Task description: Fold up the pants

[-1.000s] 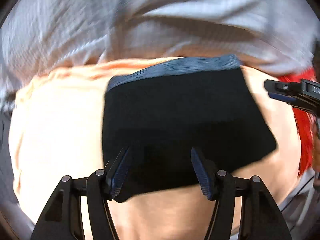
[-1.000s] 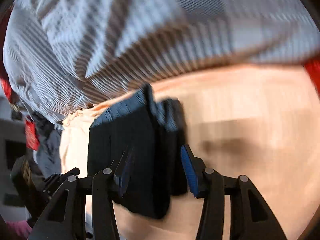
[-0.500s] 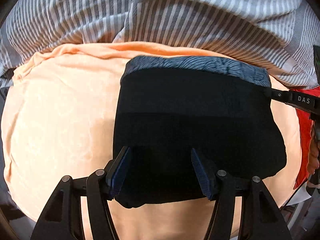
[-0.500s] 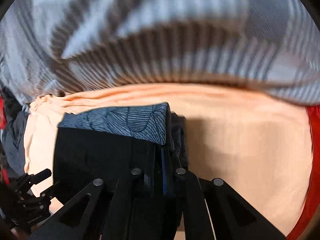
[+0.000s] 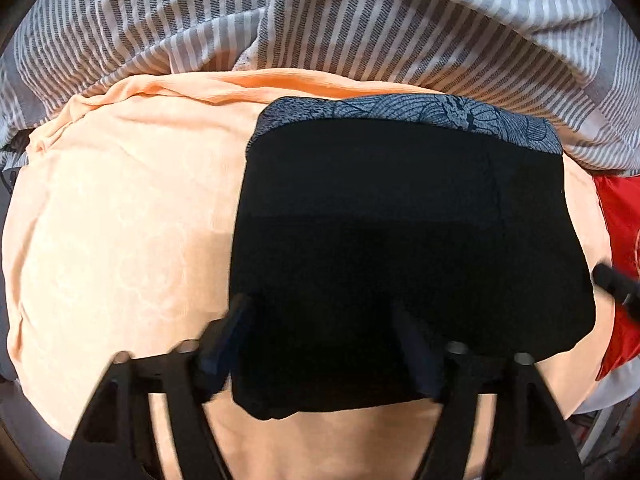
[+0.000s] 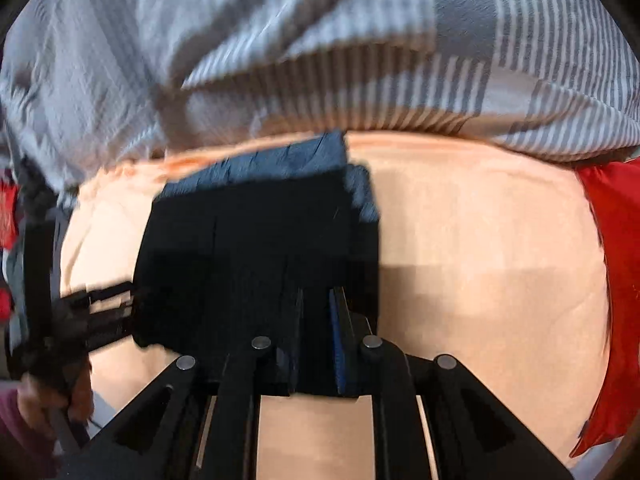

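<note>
The black pants (image 5: pixel 400 240) lie folded into a wide block on the peach sheet (image 5: pixel 120 240), with a blue patterned fabric (image 5: pixel 420 116) showing along the far edge. My left gripper (image 5: pixel 320 332) is open, its fingers spread over the near edge of the pants. In the right wrist view the pants (image 6: pixel 248 256) fill the middle left. My right gripper (image 6: pixel 320 320) is shut on the pants' right near edge, with cloth between the fingers. The right gripper's tip also shows at the right edge of the left wrist view (image 5: pixel 616 284).
A grey and white striped blanket (image 5: pixel 320 20) is bunched along the far side of the sheet. A red cloth (image 6: pixel 616 280) lies at the right. My left gripper and the hand holding it (image 6: pixel 60 344) show at the left of the right wrist view.
My right gripper closed on the pants' right edge and has pulled back a little. The left gripper stayed open over the near edge while the view shifted slightly.
</note>
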Action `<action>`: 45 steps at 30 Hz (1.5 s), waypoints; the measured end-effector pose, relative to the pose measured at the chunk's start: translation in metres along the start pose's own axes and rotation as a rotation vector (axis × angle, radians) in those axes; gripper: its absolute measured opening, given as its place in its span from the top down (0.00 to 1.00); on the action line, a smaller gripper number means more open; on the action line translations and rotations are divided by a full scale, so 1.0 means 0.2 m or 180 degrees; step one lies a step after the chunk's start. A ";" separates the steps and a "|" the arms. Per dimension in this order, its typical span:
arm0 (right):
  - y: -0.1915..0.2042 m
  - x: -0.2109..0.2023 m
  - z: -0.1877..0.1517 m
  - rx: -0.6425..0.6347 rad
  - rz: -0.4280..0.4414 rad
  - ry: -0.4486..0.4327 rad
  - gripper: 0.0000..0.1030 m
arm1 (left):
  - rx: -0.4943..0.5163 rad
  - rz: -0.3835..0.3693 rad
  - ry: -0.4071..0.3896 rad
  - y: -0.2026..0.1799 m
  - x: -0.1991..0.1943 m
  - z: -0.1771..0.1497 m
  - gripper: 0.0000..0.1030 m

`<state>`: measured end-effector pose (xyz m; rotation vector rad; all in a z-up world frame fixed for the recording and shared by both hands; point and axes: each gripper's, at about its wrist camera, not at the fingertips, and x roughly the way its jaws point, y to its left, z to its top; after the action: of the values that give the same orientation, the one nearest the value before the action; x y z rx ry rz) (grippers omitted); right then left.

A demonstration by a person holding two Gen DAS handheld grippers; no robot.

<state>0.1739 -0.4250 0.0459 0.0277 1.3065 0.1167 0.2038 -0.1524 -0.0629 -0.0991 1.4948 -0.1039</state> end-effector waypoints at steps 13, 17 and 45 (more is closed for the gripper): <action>-0.16 0.12 -0.15 0.0323 -0.0167 0.0302 0.82 | 0.0059 0.0079 0.0012 -0.04 0.05 0.00 0.24; -0.15 0.13 -0.17 0.0302 -0.0173 0.0342 0.82 | 0.0078 0.0094 0.0002 -0.05 0.03 -0.01 0.24; -0.52 0.42 0.14 0.0645 0.1635 0.0448 0.21 | 0.0112 -0.1275 0.0537 0.32 0.25 0.26 0.24</action>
<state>0.2298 -0.5186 -0.0374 0.5378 1.4241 0.4293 0.2604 -0.0959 -0.1169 -0.3688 1.6243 -0.4706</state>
